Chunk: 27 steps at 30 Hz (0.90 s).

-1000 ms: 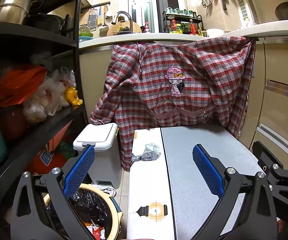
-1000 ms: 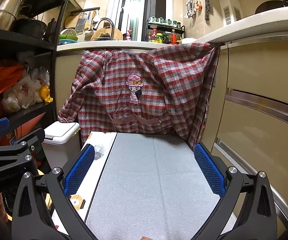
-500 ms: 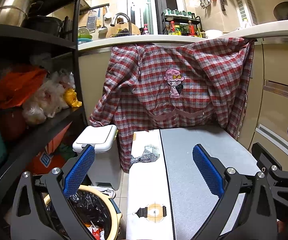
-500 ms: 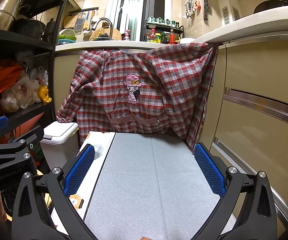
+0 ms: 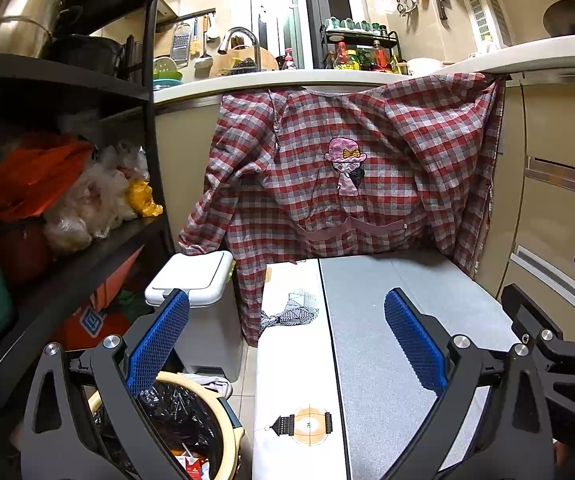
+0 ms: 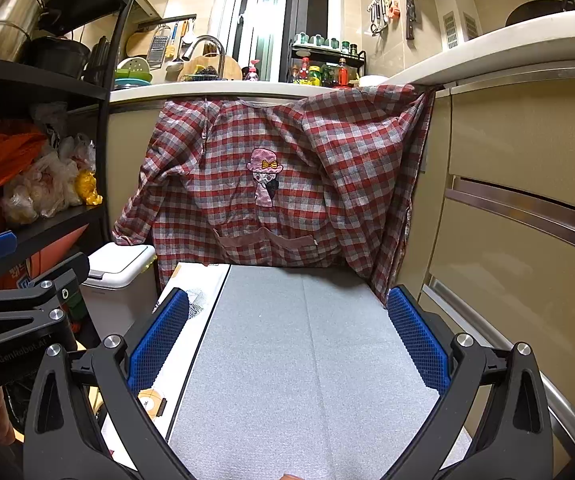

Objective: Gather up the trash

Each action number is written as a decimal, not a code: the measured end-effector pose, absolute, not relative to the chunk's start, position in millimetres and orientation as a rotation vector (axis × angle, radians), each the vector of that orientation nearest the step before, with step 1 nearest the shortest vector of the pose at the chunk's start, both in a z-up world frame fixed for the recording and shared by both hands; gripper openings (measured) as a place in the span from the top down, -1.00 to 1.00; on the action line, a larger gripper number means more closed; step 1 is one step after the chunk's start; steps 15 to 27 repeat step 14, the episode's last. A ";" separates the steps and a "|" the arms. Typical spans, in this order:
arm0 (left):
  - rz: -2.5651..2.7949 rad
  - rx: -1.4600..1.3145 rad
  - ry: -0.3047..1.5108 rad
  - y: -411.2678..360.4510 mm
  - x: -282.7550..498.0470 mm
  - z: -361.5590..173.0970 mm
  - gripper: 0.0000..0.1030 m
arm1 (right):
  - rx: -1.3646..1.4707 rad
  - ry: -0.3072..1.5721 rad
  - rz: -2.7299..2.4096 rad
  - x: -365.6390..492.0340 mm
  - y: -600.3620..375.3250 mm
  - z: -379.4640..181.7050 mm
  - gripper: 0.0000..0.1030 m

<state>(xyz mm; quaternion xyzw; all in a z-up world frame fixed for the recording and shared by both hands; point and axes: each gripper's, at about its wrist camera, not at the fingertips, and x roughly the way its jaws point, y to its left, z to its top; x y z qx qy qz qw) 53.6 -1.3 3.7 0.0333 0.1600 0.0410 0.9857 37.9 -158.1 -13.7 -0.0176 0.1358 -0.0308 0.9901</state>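
A round trash bin (image 5: 229, 424) with a cream rim and black liner sits at the lower left of the left wrist view, with a red-and-white packet (image 5: 191, 462) inside it. My left gripper (image 5: 287, 342) is open and holds nothing; its left pad (image 5: 159, 340) hangs over the bin's rim and its right pad is over the grey mat (image 5: 387, 320). My right gripper (image 6: 287, 338) is open over the same grey mat (image 6: 299, 352), also holding nothing. Each gripper's body shows at the edge of the other's view.
A white lidded bin (image 5: 195, 280) stands beside the table. A red plaid shirt (image 5: 347, 168) hangs from the counter edge behind it. A black shelf (image 5: 87, 248) with plastic bags is on the left, beige drawers (image 6: 527, 240) on the right. A white printed strip (image 5: 295, 368) borders the mat.
Both views have drifted only slightly. Both grippers stay open and nothing was picked up or let go.
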 end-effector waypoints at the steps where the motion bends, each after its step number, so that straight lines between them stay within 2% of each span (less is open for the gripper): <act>1: 0.085 0.069 0.318 -2.1 53.1 3.6 -0.85 | -0.035 0.272 -0.063 37.7 -158.2 -13.5 -0.90; 27: 0.082 0.056 0.326 -2.3 54.0 3.6 -0.84 | -0.028 0.267 -0.058 36.3 -165.6 -12.8 -0.90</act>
